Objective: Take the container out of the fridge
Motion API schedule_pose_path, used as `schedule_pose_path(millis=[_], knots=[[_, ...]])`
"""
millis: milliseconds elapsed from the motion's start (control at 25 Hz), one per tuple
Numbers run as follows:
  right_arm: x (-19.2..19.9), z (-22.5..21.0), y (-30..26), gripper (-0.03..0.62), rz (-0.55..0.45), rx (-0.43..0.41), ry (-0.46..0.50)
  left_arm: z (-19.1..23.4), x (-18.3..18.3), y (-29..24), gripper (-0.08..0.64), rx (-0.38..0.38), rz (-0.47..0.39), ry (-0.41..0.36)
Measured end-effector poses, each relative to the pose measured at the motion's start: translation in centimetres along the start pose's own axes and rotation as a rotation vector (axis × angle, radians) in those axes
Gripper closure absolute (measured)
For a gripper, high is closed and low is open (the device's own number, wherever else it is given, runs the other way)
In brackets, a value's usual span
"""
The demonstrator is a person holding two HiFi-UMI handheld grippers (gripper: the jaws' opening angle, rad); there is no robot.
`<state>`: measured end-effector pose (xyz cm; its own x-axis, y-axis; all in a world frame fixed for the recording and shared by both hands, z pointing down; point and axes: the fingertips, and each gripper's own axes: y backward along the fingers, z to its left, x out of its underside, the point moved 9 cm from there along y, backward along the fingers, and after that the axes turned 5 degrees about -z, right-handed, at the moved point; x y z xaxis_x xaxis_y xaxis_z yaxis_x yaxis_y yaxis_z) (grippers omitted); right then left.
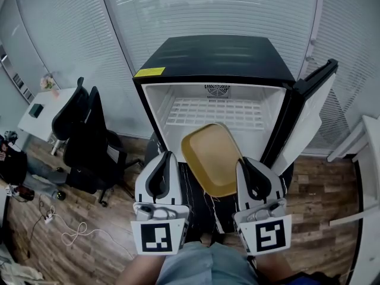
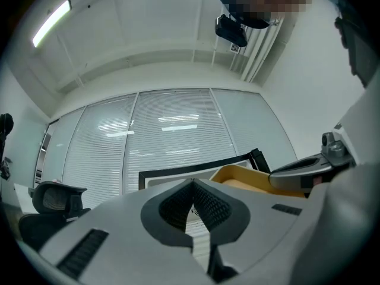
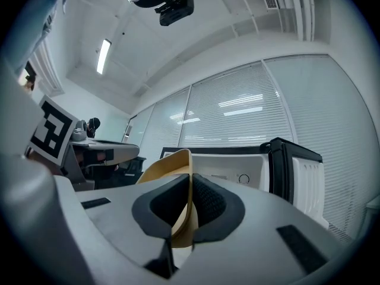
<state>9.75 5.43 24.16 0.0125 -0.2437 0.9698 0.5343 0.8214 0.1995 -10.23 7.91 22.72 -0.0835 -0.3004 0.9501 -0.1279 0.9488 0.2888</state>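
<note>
Blinds (image 1: 208, 5) back the open fridge (image 1: 214, 58) at twelve o'clock; the container (image 1: 211, 159) hangs clear of it, its three-o'clock rim pinched by the right gripper (image 1: 245, 161) for carrying. Left gripper (image 1: 168, 155) at nine: closed, empty.

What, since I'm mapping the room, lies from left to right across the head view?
White desk → black office chair → left gripper → yellow container → right gripper → open fridge door.

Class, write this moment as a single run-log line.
right gripper: shut on rim of yellow rectangular plastic container | left gripper: shut, empty | container: tilted, before open black mini fridge
</note>
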Motion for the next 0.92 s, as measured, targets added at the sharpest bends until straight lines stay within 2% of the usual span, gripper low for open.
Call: schedule_pose_path(millis=[440,640,920], knots=[[0.6,0.4,-0.8,0.563,0.02,-0.025,-0.016,0.6,0.4,-0.5,0.546,0.011,0.003,-0.021],[0.7,0.1,-1.1,0.563,0.001,-0.012,-0.019,0.5,0.9,-0.7,0.546,0.004,0.016,-0.001],[1.3,-0.3,-1.2,0.563,0.026,-0.032,-0.021,0.0,1.3,-1.1,0.546,0.008,0.024,-0.003]])
